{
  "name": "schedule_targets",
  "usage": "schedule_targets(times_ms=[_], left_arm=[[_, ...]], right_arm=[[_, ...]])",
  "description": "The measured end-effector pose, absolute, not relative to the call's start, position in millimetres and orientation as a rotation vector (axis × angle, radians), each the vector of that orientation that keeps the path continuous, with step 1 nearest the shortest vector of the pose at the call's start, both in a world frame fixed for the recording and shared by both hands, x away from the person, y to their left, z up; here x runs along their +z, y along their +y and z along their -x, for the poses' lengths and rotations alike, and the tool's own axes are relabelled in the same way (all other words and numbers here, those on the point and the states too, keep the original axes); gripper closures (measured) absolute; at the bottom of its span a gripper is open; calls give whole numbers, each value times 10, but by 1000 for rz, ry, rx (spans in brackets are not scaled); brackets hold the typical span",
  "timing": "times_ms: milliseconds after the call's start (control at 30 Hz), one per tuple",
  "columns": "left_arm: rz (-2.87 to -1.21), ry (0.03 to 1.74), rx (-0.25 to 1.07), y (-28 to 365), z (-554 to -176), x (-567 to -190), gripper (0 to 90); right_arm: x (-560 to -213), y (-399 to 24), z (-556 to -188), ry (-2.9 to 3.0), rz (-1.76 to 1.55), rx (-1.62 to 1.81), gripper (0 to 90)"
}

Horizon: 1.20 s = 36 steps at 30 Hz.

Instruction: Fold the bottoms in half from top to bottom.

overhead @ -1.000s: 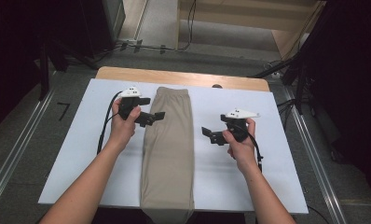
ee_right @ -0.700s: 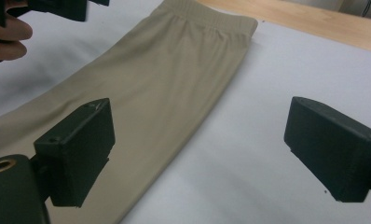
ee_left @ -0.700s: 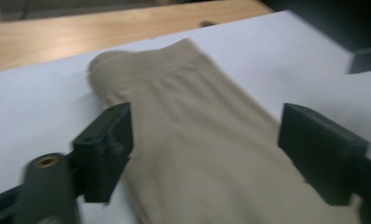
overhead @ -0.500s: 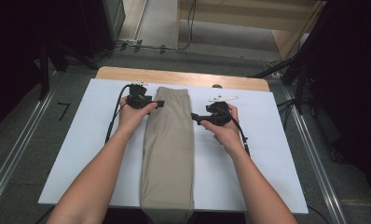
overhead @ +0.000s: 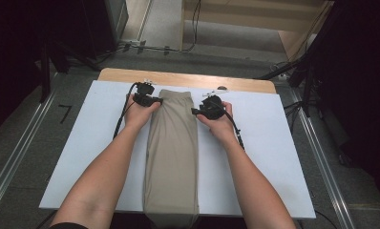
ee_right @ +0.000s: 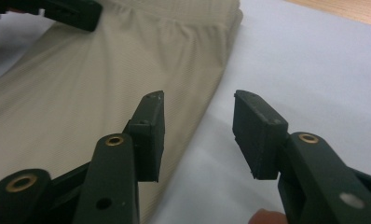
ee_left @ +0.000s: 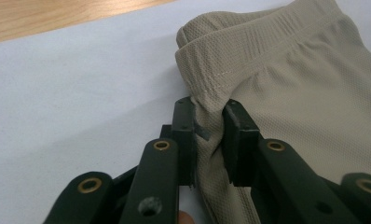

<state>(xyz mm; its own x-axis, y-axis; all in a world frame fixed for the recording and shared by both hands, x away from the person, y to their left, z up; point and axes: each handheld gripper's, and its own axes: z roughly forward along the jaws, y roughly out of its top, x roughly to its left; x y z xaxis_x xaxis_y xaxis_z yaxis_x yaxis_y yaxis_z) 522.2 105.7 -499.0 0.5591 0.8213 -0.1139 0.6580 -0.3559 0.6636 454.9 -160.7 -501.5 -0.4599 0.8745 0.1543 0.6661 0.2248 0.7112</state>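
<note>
The beige trousers (overhead: 171, 157) are lying folded lengthwise down the middle of the white board (overhead: 283, 157), waistband (overhead: 174, 94) near the far edge and legs running to the near edge and just over it. The step in hand looks like taking hold of the waistband end at both side edges — probably to lift or fold the garment. The left gripper (ee_left: 210, 122) is sitting at the left edge of the trousers just below the waistband, and its jaws have just been closing; they are now pinching a bunched ridge of the fabric between the pads. The right gripper (ee_right: 198, 128) is lagging: its jaws have also been closing, yet they are standing apart, straddling the right edge of the cloth with one pad over the fabric and the other over bare board, pressing on nothing. The next move, as I judge it, is calling for the right jaws to finish closing on that edge — catching every folded layer, not just the top one — before both hands are raising the waistband together
</note>
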Motion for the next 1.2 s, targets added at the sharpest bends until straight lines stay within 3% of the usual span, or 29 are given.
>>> schedule_targets(times_ms=[300, 500, 733, 833, 933, 1033, 1200], left_arm=[[-2127, 1175, 290, 1051, -5236, -4981, 726], [-2098, 1164, 291, 1067, -5274, -4995, 594], [-2055, 1184, 236, 1113, -5376, -5001, 581], [-2066, 1151, 252, 1088, -5368, -5015, 627], [-2084, 1123, 281, 1067, -5356, -5030, 679], [-2080, 1131, 271, 1096, -5367, -5034, 735], [-2071, 1142, 228, 1103, -5369, -5032, 822]], right_arm=[[-5043, -1440, -4811, 2171, -1443, 1034, 505], [-5113, -1362, -4968, 2180, -1411, 967, 456], [-5174, -1426, -5114, 2161, -1488, 1074, 408], [-5170, -1362, -5155, 2178, -1444, 1039, 415], [-5173, -1273, -5162, 2174, -1407, 1006, 482], [-5172, -1233, -5158, 2183, -1374, 1007, 610], [-5181, -1373, -5183, 2216, -1567, 1184, 790]])
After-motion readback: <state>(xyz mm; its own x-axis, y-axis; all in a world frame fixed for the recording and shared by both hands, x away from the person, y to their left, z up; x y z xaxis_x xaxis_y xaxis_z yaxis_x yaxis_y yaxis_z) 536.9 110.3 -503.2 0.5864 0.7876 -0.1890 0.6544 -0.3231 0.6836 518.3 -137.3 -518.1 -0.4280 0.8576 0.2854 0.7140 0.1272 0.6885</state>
